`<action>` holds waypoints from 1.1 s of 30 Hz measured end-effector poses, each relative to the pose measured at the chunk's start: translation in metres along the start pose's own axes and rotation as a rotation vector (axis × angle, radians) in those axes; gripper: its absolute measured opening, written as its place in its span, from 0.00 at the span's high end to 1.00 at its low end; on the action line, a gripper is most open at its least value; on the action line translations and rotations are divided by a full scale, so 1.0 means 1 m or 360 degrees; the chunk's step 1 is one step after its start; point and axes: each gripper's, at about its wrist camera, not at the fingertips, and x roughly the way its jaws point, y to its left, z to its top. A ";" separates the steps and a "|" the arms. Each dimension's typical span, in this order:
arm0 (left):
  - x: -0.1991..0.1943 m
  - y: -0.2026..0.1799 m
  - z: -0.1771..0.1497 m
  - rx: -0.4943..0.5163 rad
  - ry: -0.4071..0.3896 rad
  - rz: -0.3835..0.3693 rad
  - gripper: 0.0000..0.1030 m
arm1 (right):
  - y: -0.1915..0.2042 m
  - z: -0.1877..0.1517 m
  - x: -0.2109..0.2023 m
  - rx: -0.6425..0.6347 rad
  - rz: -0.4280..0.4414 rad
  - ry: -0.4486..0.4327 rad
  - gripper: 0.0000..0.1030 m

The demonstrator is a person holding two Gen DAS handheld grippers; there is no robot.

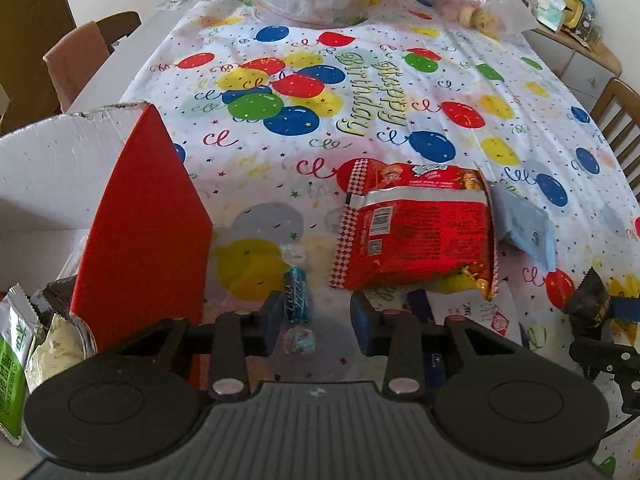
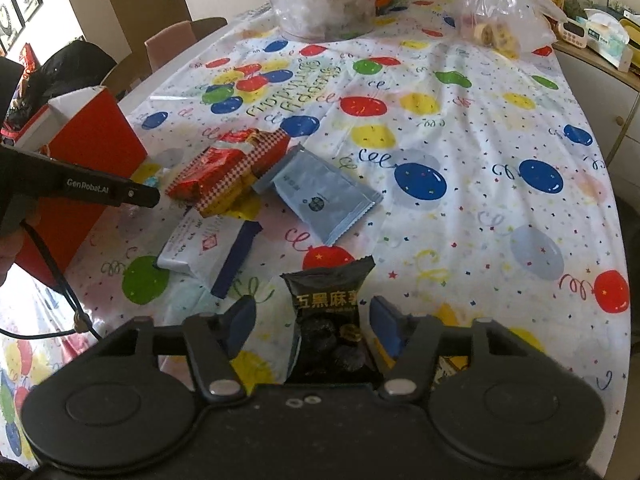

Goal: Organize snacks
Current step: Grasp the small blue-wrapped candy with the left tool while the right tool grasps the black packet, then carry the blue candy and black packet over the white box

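Note:
My left gripper (image 1: 316, 316) is open over a small teal wrapped candy (image 1: 296, 294) that lies on the tablecloth close to the left finger. A red open box (image 1: 144, 232) stands just left of it. A red snack pack (image 1: 416, 228) lies ahead on the right, with a pale blue packet (image 1: 528, 228) beside it. My right gripper (image 2: 312, 326) is open around a black sesame snack packet (image 2: 328, 320) that stands between its fingers without touching them. The red pack (image 2: 228, 172), the blue packet (image 2: 324, 196) and a white and navy packet (image 2: 208, 248) lie ahead on the left.
A balloon-print birthday tablecloth (image 1: 400, 92) covers the table. Two clear plastic bags (image 2: 324, 0) (image 2: 500, 12) sit at the far end. Green and white sachets (image 1: 16, 344) lie inside the box at the left. Chairs (image 1: 620, 120) stand around the table.

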 end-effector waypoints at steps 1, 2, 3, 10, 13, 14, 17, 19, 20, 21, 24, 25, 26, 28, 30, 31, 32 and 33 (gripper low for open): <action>0.001 0.001 0.000 -0.0004 0.0004 0.0008 0.65 | 0.001 0.000 0.001 -0.0004 0.0000 0.0005 0.47; 0.002 0.001 0.001 -0.0007 0.0005 0.0013 0.65 | 0.001 0.000 0.002 -0.0010 -0.0002 0.0008 0.48; 0.003 0.002 0.001 -0.0008 0.0007 0.0014 0.65 | 0.002 0.000 0.003 -0.0018 -0.0009 0.0010 0.49; 0.008 0.003 0.003 -0.0004 0.0010 0.0015 0.76 | 0.003 0.000 0.008 -0.0034 -0.0068 0.0025 0.60; 0.008 0.002 0.003 -0.0003 0.0000 0.0028 0.87 | 0.003 -0.001 0.011 -0.0032 -0.0099 0.0040 0.66; 0.008 0.003 0.003 -0.0007 0.0001 0.0023 0.88 | 0.003 -0.002 0.011 -0.0029 -0.0105 0.0039 0.67; 0.008 0.003 0.002 -0.0016 -0.0005 0.0024 0.88 | 0.005 -0.002 0.010 -0.0034 -0.0123 0.0040 0.69; 0.006 0.003 0.000 -0.0014 -0.0007 0.0016 0.88 | 0.006 -0.003 0.009 -0.0034 -0.0132 0.0038 0.70; 0.005 0.003 0.000 -0.0015 -0.0009 0.0011 0.88 | 0.007 -0.003 0.008 -0.0030 -0.0137 0.0037 0.70; 0.004 0.004 -0.001 -0.0019 -0.0011 0.0007 0.88 | 0.007 -0.004 0.007 -0.0022 -0.0142 0.0037 0.71; -0.002 0.003 -0.005 -0.0030 -0.0011 -0.0020 0.88 | 0.008 -0.005 0.003 0.0005 -0.0134 0.0031 0.71; -0.005 0.003 -0.006 -0.0027 -0.0012 -0.0027 0.88 | 0.009 -0.006 0.000 0.0012 -0.0131 0.0026 0.71; -0.008 0.002 -0.008 -0.0024 -0.0013 -0.0034 0.88 | 0.010 -0.006 -0.003 0.0017 -0.0128 0.0017 0.71; -0.016 0.000 -0.011 -0.0019 -0.0020 -0.0048 0.88 | 0.013 -0.007 -0.011 0.0034 -0.0117 -0.0002 0.71; -0.024 0.000 -0.014 -0.0023 -0.0025 -0.0076 0.88 | 0.016 -0.008 -0.020 0.0052 -0.0108 -0.0019 0.71; -0.029 -0.001 -0.016 -0.0025 -0.0027 -0.0085 0.88 | 0.019 -0.008 -0.024 0.0056 -0.0106 -0.0029 0.71; -0.033 -0.001 -0.017 -0.0022 -0.0030 -0.0087 0.88 | 0.021 -0.009 -0.029 0.0058 -0.0103 -0.0038 0.71; -0.038 -0.001 -0.018 -0.0019 -0.0034 -0.0096 0.88 | 0.023 -0.009 -0.034 0.0063 -0.0100 -0.0047 0.71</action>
